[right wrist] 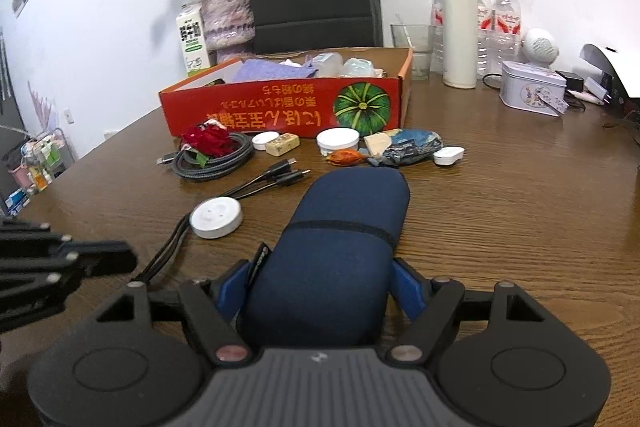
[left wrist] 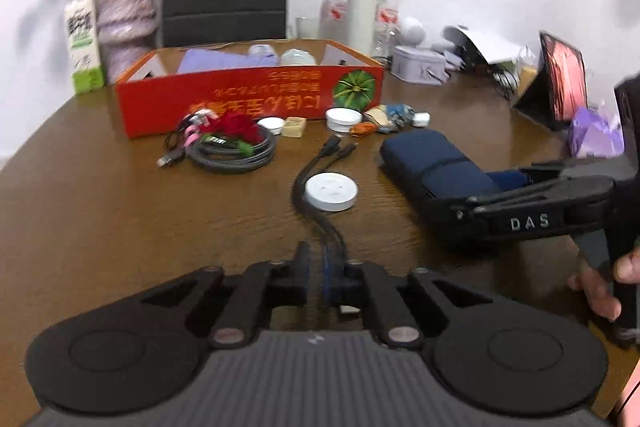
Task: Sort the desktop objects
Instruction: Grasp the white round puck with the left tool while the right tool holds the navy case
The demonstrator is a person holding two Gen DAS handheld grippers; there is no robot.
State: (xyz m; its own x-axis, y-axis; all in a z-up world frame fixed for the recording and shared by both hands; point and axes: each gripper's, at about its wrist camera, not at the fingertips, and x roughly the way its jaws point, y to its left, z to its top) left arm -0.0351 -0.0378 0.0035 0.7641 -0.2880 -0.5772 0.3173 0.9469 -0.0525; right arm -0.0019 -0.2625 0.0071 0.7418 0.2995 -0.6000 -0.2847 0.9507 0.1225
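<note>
Left wrist view: left gripper (left wrist: 325, 277) pinching the black multi-plug cable (left wrist: 320, 223), jaws nearly together with the cord between the blue pads. Cable running forward past the white round puck (left wrist: 330, 192) on the wooden table (left wrist: 100, 211). Right gripper (left wrist: 460, 215) reaching in from the right at the navy pouch (left wrist: 432, 163), a hand (left wrist: 604, 283) holding its handle. Red box (left wrist: 248, 99) sitting beyond.

Right wrist view: right gripper (right wrist: 322, 287) clasping the navy pouch (right wrist: 340, 239), jaws spread wide, blue pads pressing both its sides. Pouch lying lengthwise on the table (right wrist: 500, 227), pointing toward the red box (right wrist: 280, 107). Left gripper (right wrist: 108, 259) showing at the left edge beside the cable (right wrist: 168, 251).
</note>
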